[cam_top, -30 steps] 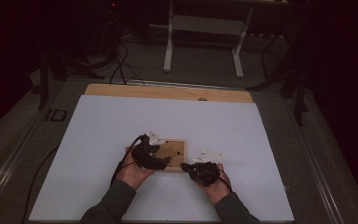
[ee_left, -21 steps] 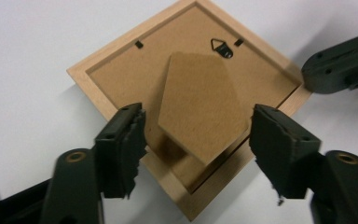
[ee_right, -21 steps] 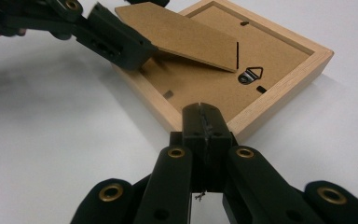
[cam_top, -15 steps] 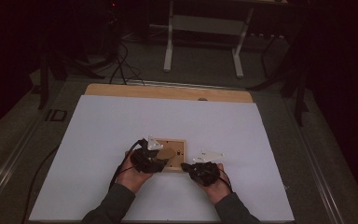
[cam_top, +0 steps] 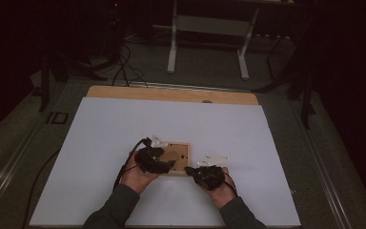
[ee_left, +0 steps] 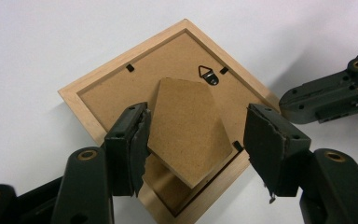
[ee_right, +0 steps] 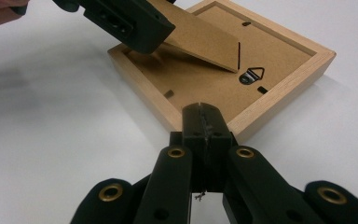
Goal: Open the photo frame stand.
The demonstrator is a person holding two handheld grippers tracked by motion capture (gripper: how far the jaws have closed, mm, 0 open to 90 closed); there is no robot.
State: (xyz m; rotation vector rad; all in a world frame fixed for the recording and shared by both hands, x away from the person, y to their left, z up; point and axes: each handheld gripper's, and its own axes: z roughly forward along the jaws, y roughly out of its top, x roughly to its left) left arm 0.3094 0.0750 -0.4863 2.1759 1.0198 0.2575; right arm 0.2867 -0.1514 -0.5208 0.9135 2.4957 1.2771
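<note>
White table, dark room behind. L gripper: jaws spread either side of stand flap, just reopened after partial close, no pinch yet; flap raised off frame back. R gripper: jaws pressed together, tips against frame edge, prob bracing it. Frame face-down, table centre-front. Judgement: flap grab needs retry.

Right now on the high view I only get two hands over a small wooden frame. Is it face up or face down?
Observer: Face down; the picture frame's brown back, with its metal hanger, is up.
Operator: What is the left gripper doing?
Observer: Its jaws, just opening, straddle the raised cardboard stand without clamping it.
Operator: And the right?
Observer: The right gripper's jaws are shut, tips at the frame's outer edge.
</note>
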